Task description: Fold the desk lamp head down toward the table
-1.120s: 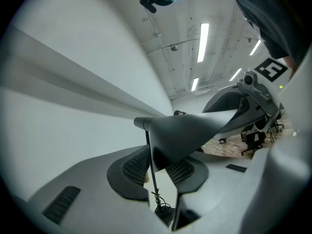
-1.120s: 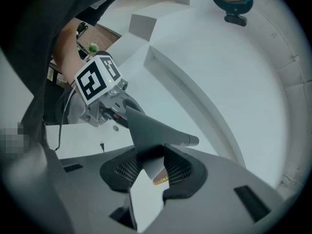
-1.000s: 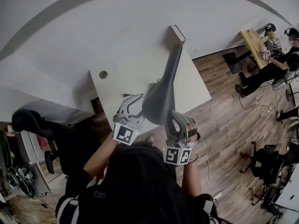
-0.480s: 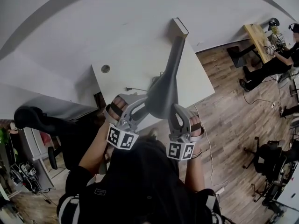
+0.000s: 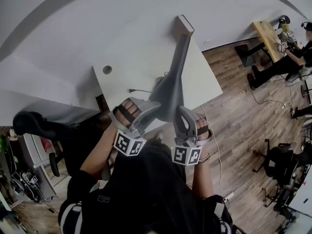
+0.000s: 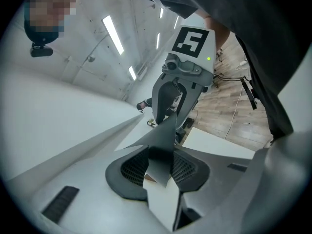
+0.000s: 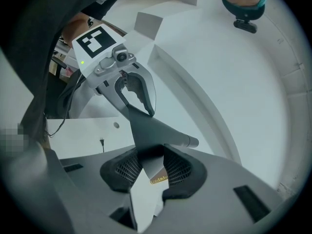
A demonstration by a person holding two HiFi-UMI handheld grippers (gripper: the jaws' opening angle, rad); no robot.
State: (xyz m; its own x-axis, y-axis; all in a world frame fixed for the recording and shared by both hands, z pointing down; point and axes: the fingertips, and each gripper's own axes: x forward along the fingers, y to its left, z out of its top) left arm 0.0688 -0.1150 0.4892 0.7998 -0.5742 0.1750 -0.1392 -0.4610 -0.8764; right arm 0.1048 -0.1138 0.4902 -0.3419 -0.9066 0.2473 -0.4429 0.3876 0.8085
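The desk lamp's broad grey head (image 5: 166,99) hangs over the near edge of the white table (image 5: 207,84), and its slim arm (image 5: 181,52) runs away to a small box-shaped end (image 5: 185,25) at the table's far side. My left gripper (image 5: 150,112) has just been closing and is shut on the head's left edge. In the left gripper view the thin head panel (image 6: 165,133) stands edge-on between the pads (image 6: 130,167). My right gripper (image 5: 178,115) is shut on the head's right edge, with the panel (image 7: 148,128) pinched between its pads (image 7: 178,167).
A black plug and cable (image 5: 135,90) lie on the table beside a round grommet hole (image 5: 107,69). A black office chair (image 5: 36,126) stands at the left. Wood floor (image 5: 243,121) spreads to the right, where people sit at a far desk (image 5: 265,38).
The left gripper has rolled, shifted in along the lamp head's left edge and closed on it. The right gripper keeps its grip in place.
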